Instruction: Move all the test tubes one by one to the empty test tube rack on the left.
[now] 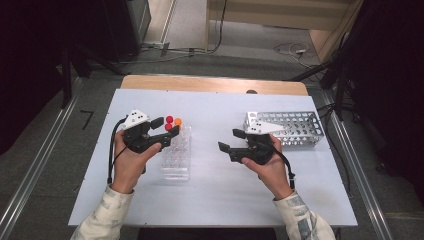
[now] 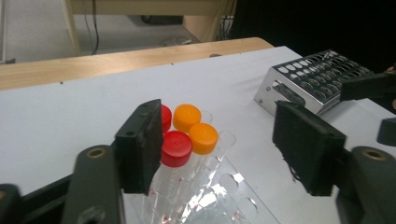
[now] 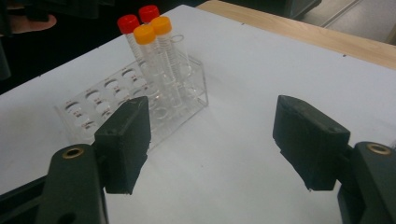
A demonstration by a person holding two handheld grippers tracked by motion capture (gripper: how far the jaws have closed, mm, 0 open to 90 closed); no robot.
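Note:
A clear plastic tube rack [image 1: 176, 161] lies on the white table, left of centre. At its far end stand two red-capped tubes [image 3: 128, 23] and two orange-capped tubes [image 3: 144, 33]. My left gripper [image 1: 166, 127] hovers open just above and beside those caps, and the nearest red cap [image 2: 176, 147] sits close to its left jaw. My right gripper [image 1: 231, 140] is open and holds nothing, right of the rack and pointing toward it. In its own view, the right gripper [image 3: 215, 135] has bare table between its jaws.
A perforated metal rack [image 1: 292, 129] lies on its side at the back right, behind my right hand. The white board [image 1: 215, 195] has a wooden strip [image 1: 215, 84] along its far edge. Dark stands and cables surround the table.

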